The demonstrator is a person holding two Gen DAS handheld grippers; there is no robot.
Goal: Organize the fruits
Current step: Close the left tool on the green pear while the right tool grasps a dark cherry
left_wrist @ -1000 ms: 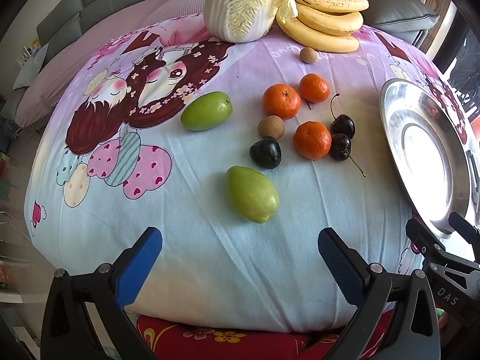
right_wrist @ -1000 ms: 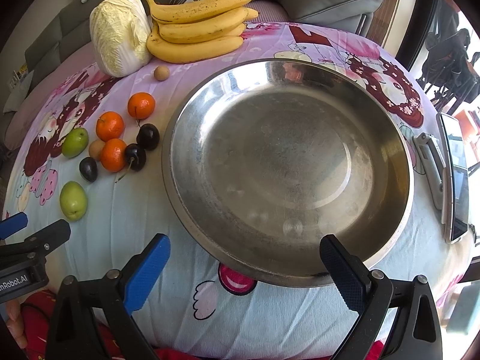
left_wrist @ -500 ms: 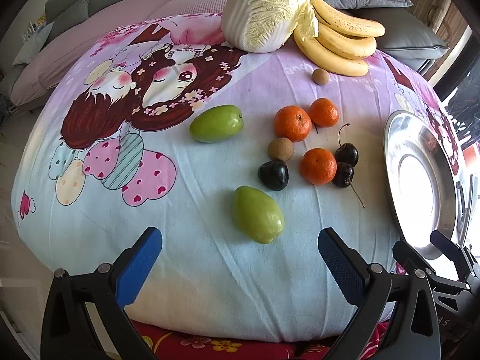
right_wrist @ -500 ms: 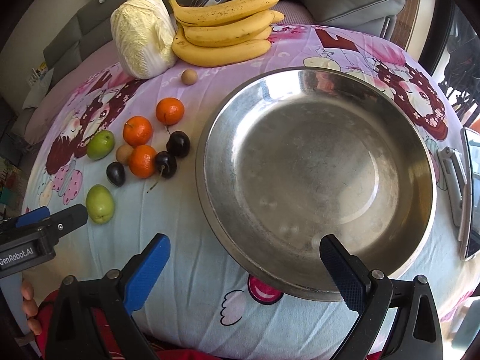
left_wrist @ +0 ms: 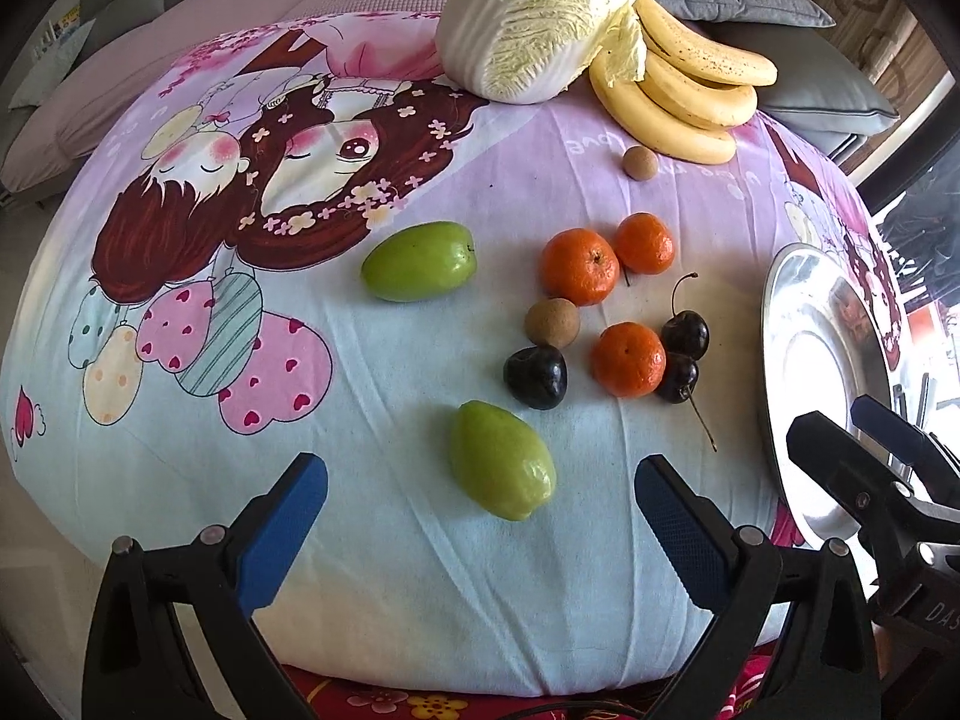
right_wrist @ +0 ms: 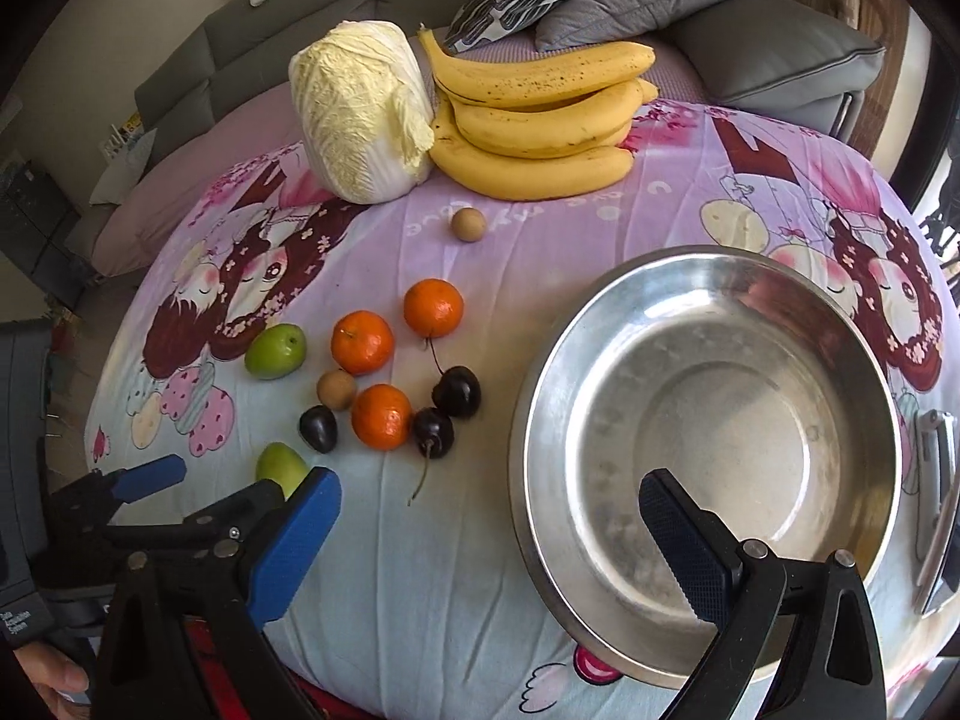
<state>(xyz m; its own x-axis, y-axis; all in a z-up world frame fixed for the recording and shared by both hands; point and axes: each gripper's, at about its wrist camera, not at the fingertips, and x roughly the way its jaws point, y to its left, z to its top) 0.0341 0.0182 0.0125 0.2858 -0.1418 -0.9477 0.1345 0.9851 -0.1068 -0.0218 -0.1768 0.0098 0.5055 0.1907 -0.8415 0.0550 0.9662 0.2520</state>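
Left gripper (left_wrist: pixel 480 516) is hovering above the near edge of the tablecloth (left_wrist: pixel 372 552) with its blue-padded jaws spread wide and nothing between them. A green fruit (left_wrist: pixel 501 459) is lying on the cloth just ahead of the gap between the jaws, its long axis angled toward the right pad. A second green fruit (left_wrist: pixel 419 261) is resting farther back and to the left, well apart from the first.

Between them and the steel bowl (right_wrist: pixel 540 420), the small fruits are sitting in a loose cluster: three oranges (left_wrist: pixel 579 266), a brown round fruit (left_wrist: pixel 552 321), a dark plum-like fruit (left_wrist: pixel 535 376) and two stemmed cherries (left_wrist: pixel 685 333) that are touching the nearest orange (left_wrist: pixel 628 359). Another small brown fruit (left_wrist: pixel 638 162) is lying alone near the bananas (left_wrist: pixel 690 102), which are leaning against a cabbage (left_wrist: pixel 540 18) at the far side of the table.

Right gripper (right_wrist: pixel 486 510) is likewise standing fully open and empty, its right pad hanging over the near part of the bowl and its left pad over bare cloth. The bowl is holding no fruit. In the right wrist view the left gripper is appearing at lower left, partly covering the near green fruit.
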